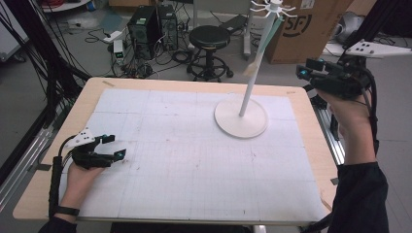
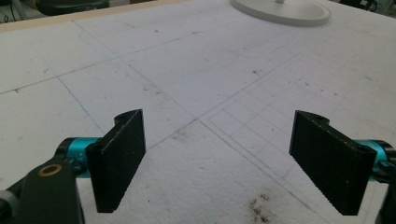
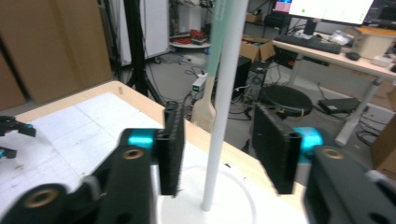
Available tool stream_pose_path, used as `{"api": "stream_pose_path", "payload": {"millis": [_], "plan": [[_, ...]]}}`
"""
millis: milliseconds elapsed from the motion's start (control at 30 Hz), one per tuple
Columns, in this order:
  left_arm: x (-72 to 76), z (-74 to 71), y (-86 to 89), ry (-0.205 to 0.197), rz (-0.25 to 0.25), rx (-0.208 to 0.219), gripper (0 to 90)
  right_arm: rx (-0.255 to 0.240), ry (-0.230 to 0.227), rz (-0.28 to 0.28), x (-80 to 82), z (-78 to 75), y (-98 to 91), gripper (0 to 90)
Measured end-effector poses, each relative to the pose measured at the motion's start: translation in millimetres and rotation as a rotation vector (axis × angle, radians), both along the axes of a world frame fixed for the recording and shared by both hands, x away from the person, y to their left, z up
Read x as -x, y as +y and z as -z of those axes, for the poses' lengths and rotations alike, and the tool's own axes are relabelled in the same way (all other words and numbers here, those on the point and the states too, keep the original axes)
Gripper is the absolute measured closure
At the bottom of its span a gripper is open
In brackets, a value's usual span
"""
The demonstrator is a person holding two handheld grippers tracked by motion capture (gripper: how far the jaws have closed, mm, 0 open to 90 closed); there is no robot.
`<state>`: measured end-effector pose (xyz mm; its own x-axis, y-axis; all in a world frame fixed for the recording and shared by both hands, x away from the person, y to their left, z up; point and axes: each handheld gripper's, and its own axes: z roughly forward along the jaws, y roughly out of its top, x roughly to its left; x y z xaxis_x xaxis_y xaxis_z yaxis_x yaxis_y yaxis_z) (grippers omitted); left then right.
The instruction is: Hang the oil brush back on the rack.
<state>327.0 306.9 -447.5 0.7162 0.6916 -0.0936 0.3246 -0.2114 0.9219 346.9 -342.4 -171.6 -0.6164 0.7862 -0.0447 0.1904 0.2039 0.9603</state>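
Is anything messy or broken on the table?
Nothing looks broken. The white mat has small brown stains near the left gripper, so it looks a bit dirty. The white stand is upright, and a brush hangs from its top. The right gripper is open near the pole.

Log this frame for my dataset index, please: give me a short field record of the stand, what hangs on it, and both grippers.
stand: white pole stand with round base, far right part of the mat
hanging item: brush with pale green handle, bristles down, beside the pole
left gripper: low over the white mat, jaws wide apart, nothing between them
right gripper: raised near the stand, jaws apart, not gripping; the pole is seen between them
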Motion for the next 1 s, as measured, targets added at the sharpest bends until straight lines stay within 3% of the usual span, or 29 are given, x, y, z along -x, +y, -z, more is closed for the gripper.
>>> {"api": "stream_pose_path", "payload": {"millis": [200,400,667,1000], "plan": [[-0.1,-0.1,0.6,0.002,-0.001,0.003,19.1,0.001,0.001,-0.046,3.4,30.9,2.9,34.9],[-0.4,0.0,0.8,0.004,-0.004,0.007,18.9,0.005,0.018,-0.116,11.8,74.1,5.8,26.5],[-0.9,0.1,1.1,0.009,-0.008,0.012,18.9,-0.044,0.037,-0.156,22.1,122.0,10.3,21.2],[-1.0,0.1,0.8,0.009,-0.013,0.008,19.0,-0.081,0.1,-0.172,34.9,181.2,21.7,18.3]]}}
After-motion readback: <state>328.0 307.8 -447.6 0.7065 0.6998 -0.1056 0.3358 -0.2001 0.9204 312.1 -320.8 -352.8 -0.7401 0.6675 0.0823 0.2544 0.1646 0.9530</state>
